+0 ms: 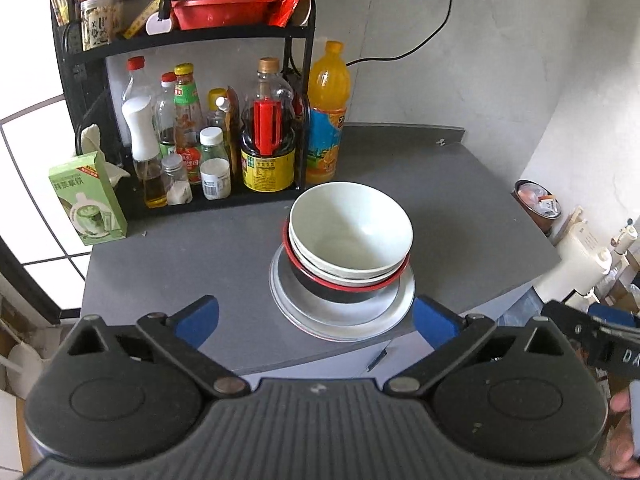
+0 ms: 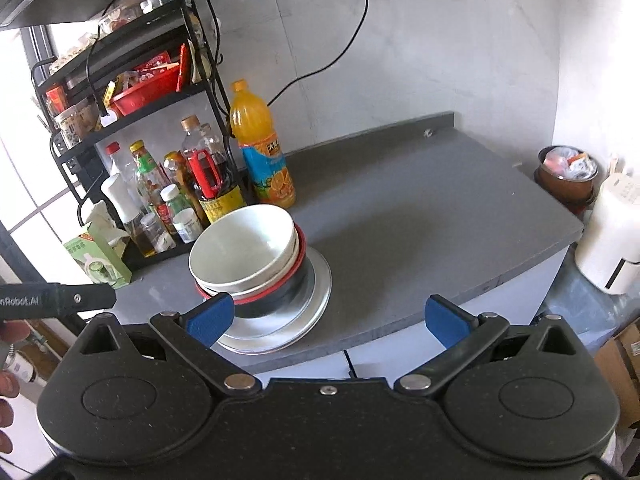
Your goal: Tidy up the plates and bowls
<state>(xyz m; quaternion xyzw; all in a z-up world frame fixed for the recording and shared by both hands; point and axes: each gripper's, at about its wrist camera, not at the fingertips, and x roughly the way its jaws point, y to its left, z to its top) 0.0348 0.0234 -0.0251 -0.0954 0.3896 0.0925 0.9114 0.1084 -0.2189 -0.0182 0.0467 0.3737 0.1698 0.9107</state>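
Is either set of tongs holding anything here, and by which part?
Nothing is held. The left tongs and right tongs are both open and empty, short of the stack of bowls on the plates.

- The left wrist view looks forward and down from just off the near edge of the grey counter [image 1: 224, 248], facing the stack of bowls and plates [image 1: 348, 256], which lies near and centred ahead.
- The right wrist view looks from the right of that, with the same stack [image 2: 256, 272] near and left of centre.
- Both share the stack, the black rack [image 1: 188, 40] behind it, and the orange bottle [image 2: 262, 148].
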